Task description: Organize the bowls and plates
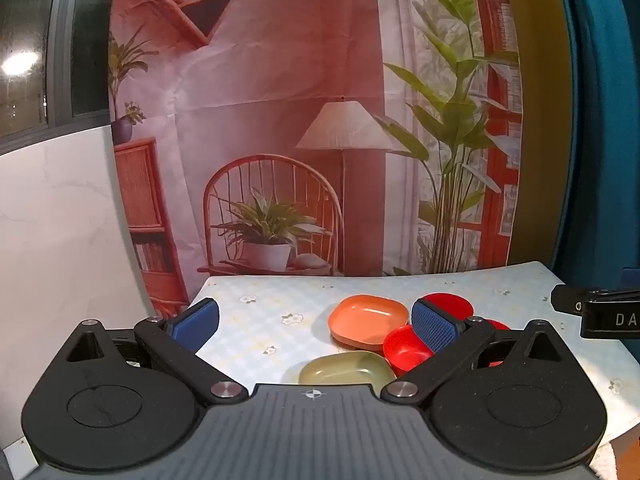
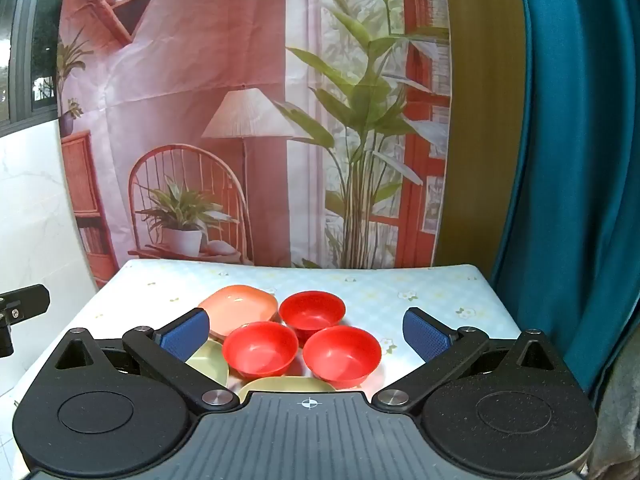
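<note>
1. My left gripper [image 1: 316, 326] has its jaws spread wide, holding nothing; it hangs above the tabletop [image 1: 260, 312].
2. My right gripper [image 2: 306, 332] is likewise wide apart and empty.
3. Three red bowls [image 2: 260, 348] [image 2: 312, 312] [image 2: 342, 354] cluster mid-tabletop, rims touching or nearly so.
4. An orange square plate [image 2: 240, 306] sits just left of the far bowl; olive-green plates [image 2: 210, 360] [image 2: 286, 383] lie toward the near edge, partly hidden by my right gripper.

In the right wrist view a green plate [image 2: 286, 383] at 6 o'clock is half hidden behind the gripper body; another [image 2: 210, 360] at 8 o'clock sits partly behind the left finger [image 2: 186, 335].
</note>
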Tool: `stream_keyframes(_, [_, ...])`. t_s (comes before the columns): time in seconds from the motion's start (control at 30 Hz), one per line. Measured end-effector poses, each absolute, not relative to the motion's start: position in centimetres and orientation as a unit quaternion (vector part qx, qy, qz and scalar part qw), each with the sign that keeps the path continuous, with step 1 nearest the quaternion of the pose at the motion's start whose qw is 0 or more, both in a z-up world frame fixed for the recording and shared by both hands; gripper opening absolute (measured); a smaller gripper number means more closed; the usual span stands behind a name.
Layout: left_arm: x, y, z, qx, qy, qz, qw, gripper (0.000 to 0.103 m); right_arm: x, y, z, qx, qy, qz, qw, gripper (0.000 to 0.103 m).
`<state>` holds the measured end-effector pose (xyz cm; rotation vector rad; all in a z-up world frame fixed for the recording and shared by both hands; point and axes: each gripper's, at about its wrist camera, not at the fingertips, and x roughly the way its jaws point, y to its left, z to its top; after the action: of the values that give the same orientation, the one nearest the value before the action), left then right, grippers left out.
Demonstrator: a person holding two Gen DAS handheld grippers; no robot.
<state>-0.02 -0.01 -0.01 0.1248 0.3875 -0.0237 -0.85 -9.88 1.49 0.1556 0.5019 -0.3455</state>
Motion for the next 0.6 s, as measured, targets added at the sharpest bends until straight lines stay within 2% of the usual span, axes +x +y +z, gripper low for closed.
stream_keyframes(0.6, [-0.04,-0.07,0.12,0.058,0.193,-0.014,0.979,0.103,-0.93,-9.8,1.58,0.075,0.246,-0.17,0.951,0.103])
